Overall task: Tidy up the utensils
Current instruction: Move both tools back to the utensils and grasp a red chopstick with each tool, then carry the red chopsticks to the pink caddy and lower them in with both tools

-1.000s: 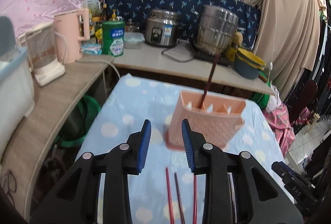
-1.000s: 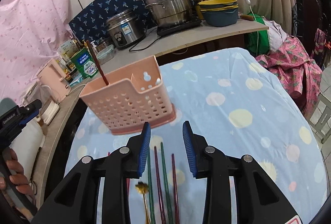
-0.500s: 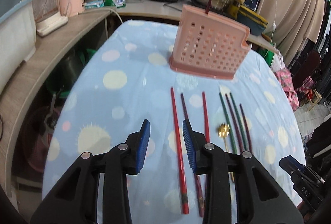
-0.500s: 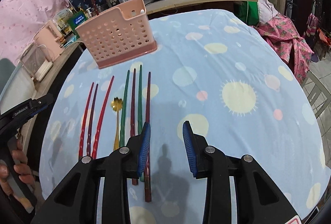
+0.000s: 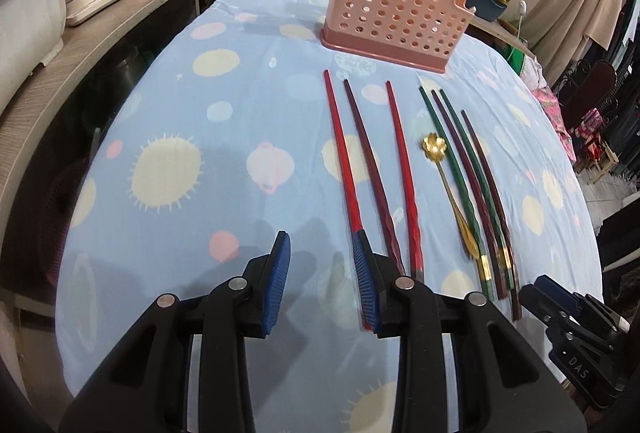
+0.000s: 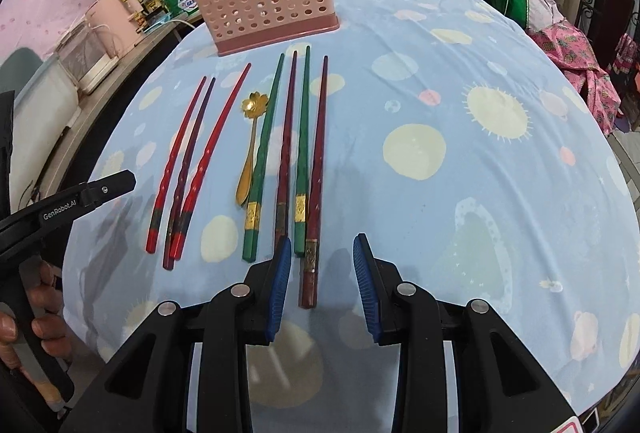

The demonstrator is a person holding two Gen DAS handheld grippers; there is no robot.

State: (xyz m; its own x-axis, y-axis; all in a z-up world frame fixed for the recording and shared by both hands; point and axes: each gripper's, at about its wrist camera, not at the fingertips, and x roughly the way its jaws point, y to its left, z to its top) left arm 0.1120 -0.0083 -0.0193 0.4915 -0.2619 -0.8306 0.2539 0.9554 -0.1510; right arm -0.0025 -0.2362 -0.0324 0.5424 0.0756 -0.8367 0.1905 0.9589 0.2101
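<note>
From the left wrist, the left tool hangs part-open and empty, its right pad over the near end of the leftmost red chopstick, which runs lengthwise away toward the pink utensil basket at the table's far side. From the right wrist, the right tool, also part-open and empty, straddles the near end of the rightmost dark red chopstick, so it looks better placed.

Black plastic grippers, silver screws, ribbed blue fingers, white "GenRobot.AI" lettering.
</note>
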